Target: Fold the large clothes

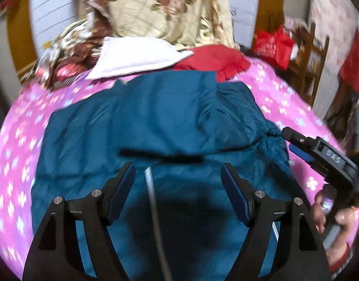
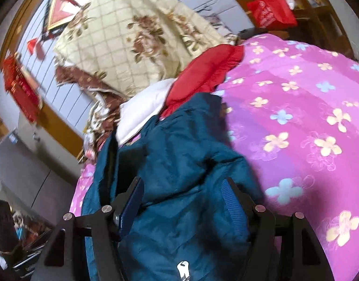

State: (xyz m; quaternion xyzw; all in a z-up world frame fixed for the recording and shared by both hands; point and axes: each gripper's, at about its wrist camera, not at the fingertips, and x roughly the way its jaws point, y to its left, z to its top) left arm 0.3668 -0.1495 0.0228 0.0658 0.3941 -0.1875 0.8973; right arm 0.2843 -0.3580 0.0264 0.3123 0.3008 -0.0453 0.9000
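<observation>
Lying: teal puffer jacket (image 1: 156, 121), quilted, creased, silver zipper showing, flat on pink floral bedsheet (image 2: 296, 107)
Left hand-held gripper (image 1: 178, 175): jaws apart, empty
Right hand-held gripper (image 2: 183, 192): jaws apart, gripping nothing

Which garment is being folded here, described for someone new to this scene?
Find the pink flowered bedspread. On it lies the teal padded jacket, below a white pillow and a red garment. It alone is dark blue-green with a zip.
</observation>
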